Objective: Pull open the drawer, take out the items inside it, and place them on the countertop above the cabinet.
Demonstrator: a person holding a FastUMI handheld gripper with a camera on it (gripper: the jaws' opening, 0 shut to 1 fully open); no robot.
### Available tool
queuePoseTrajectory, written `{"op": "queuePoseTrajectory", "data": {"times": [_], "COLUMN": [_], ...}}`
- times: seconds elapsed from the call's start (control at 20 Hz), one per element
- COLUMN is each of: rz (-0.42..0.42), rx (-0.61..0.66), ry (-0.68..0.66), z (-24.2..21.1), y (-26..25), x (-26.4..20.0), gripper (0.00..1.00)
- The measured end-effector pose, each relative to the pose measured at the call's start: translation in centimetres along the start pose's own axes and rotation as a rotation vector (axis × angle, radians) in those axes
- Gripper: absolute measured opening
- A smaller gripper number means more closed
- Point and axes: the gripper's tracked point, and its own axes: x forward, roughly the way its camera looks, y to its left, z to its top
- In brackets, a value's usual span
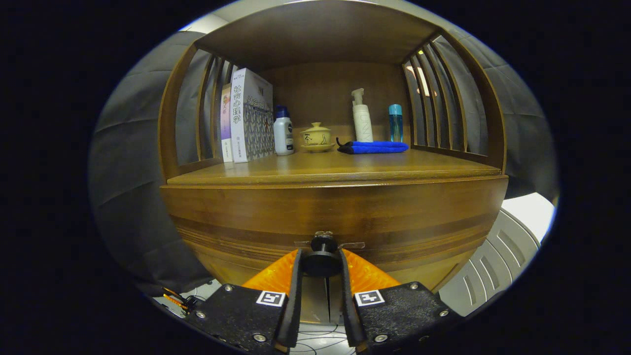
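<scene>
A wooden cabinet fills the scene, its drawer front [335, 217] facing me just below the countertop [335, 170]. A round black knob [321, 256] sticks out of the drawer front, low in the middle. My gripper [321, 264] is closed around this knob, with one finger pressing on each side of it. The drawer looks shut, flush with the cabinet front. Its inside is hidden.
On the countertop, at the back, stand two books [246, 116], a white bottle with a blue cap [283, 132], a yellow lidded teacup on a saucer [316, 136], a folded blue cloth [373, 147], a white pump bottle [362, 118] and a slim blue bottle [395, 122]. Slatted wooden sides enclose the shelf.
</scene>
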Motion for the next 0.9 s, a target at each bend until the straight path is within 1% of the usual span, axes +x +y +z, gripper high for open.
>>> {"op": "queuePoseTrajectory", "data": {"times": [0.25,0.45,0.55,0.65,0.8,0.9], "rz": [0.007,0.029,0.029,0.033,0.033,0.030], "rx": [0.013,0.042,0.035,0.032,0.014,0.016], "ry": [0.005,0.002,0.001,-0.002,-0.010,-0.009], "z": [-0.7,-1.4,-1.9,-2.0,-2.8,-3.0], "y": [0.0,0.2,0.2,0.4,0.4,0.5], "x": [-2.1,-5.0,-6.4,-6.9,-9.5,-10.2], "gripper": [0.37,0.37,0.37,0.37,0.37,0.37]}}
